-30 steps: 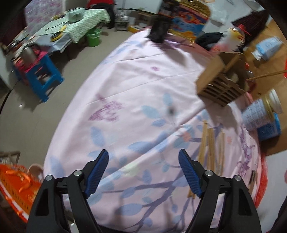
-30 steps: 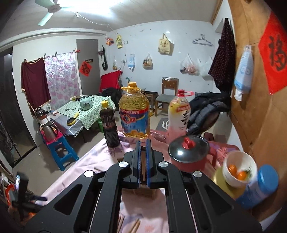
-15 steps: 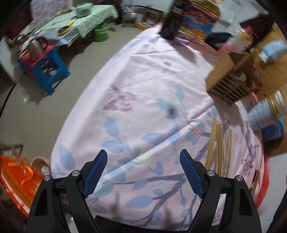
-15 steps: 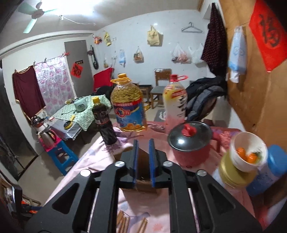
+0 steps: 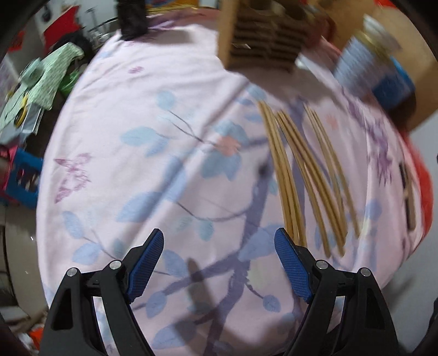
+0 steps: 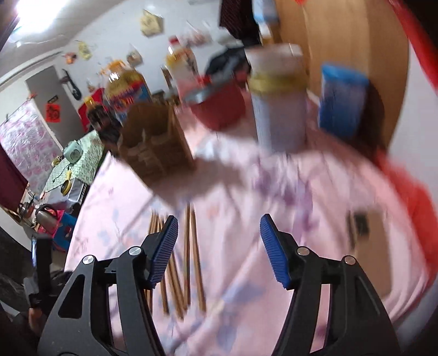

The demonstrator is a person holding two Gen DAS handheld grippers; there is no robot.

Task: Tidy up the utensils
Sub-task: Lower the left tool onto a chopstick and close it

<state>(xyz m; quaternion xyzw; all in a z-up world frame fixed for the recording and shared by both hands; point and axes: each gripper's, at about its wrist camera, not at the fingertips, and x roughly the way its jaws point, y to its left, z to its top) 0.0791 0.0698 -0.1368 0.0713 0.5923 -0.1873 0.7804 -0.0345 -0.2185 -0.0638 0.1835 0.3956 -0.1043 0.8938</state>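
Several bamboo chopsticks [image 5: 303, 175] lie loose in small bunches on the pink flowered tablecloth [image 5: 153, 90]. Beyond them stands a slatted wooden utensil holder [image 5: 260, 35]. My left gripper [image 5: 219, 243] hangs open above the cloth, the chopsticks just right of its right finger, nothing between its jaws. In the blurred right wrist view the chopsticks [image 6: 189, 246] lie by the left finger of my right gripper [image 6: 217, 230], whose jaws are opening with nothing between them. The wooden holder [image 6: 156, 145] stands behind.
Behind the holder are a red pot [image 6: 219, 106], a white tin with a gold rim [image 6: 276, 109], a blue-lidded jar [image 6: 342, 101] and oil bottles [image 6: 126, 87]. A dark bottle [image 5: 131, 19] stands at the far cloth edge. A wooden wall [image 6: 342, 41] is at right; floor drops off left.
Both grippers dropped toward the table and tilted down. The right jaws went from shut to wide apart. The chopsticks and holder now sit closer in both views.
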